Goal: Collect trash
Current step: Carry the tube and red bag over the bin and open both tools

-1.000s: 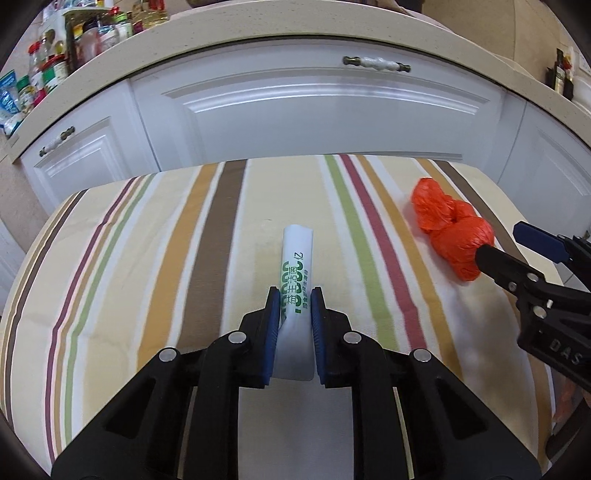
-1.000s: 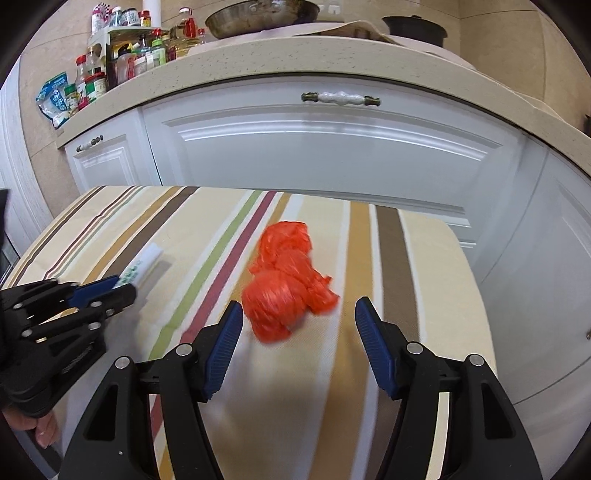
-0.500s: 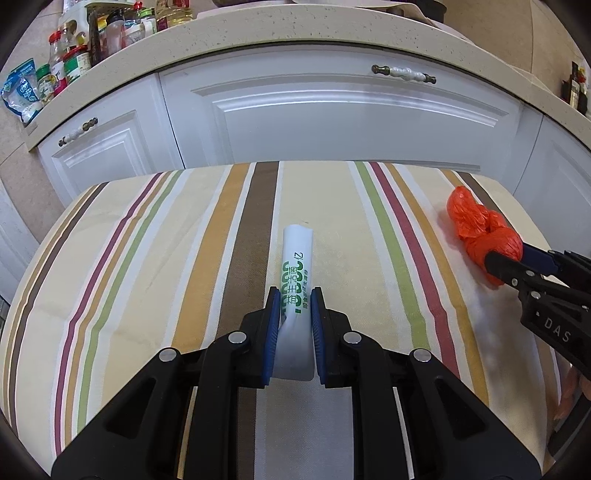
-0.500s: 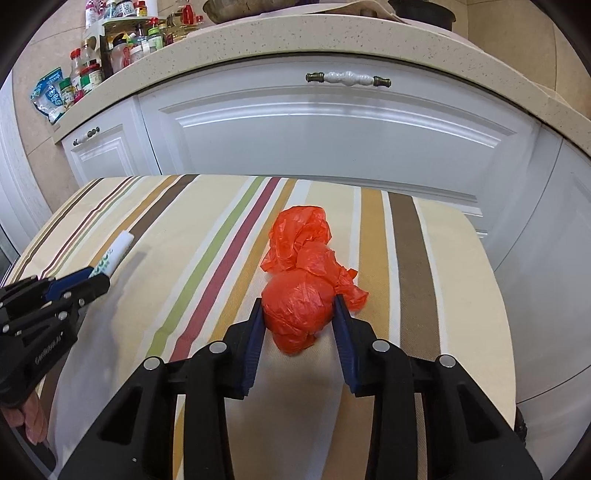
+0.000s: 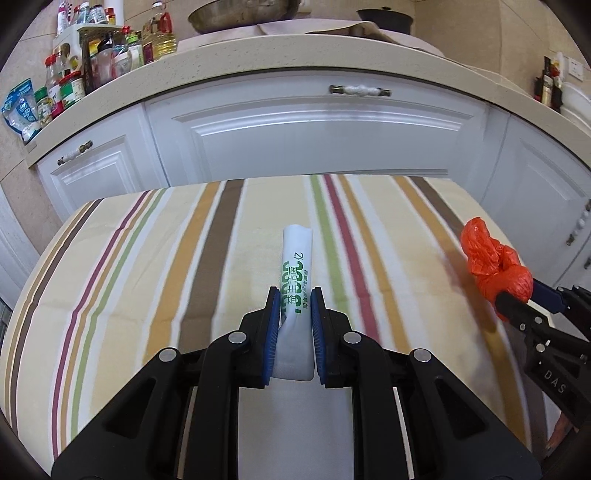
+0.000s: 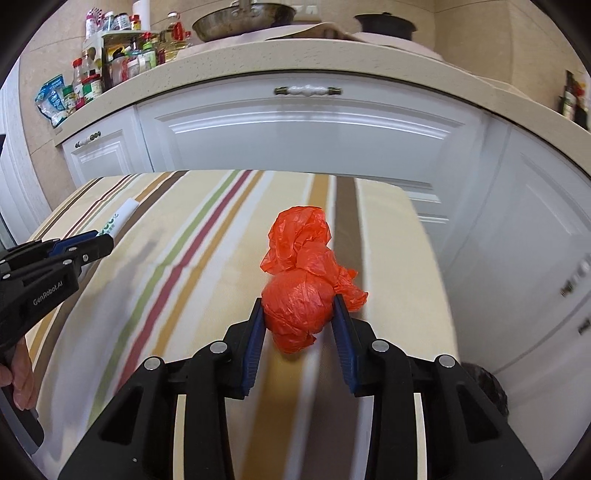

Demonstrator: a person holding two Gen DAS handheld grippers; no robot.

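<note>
My left gripper (image 5: 294, 295) is shut on a white tube-shaped wrapper (image 5: 297, 258) with green print and holds it above the striped tablecloth (image 5: 147, 266). My right gripper (image 6: 298, 306) is shut on a crumpled orange plastic bag (image 6: 301, 280), lifted above the cloth (image 6: 177, 258). The bag also shows at the right of the left wrist view (image 5: 495, 266), in the right gripper (image 5: 517, 295). The left gripper (image 6: 99, 242) and the wrapper (image 6: 120, 219) show at the left of the right wrist view.
White kitchen cabinets (image 5: 314, 133) stand right behind the table under a beige countertop (image 5: 258, 55). Bottles and jars (image 5: 92, 55) crowd its left end; a pan (image 5: 240, 14) sits at the back. The table's right edge (image 6: 424, 258) drops to the floor.
The right gripper closed on the orange bag and lifted it. Both grippers rose with their loads, and more of the countertop came into view.
</note>
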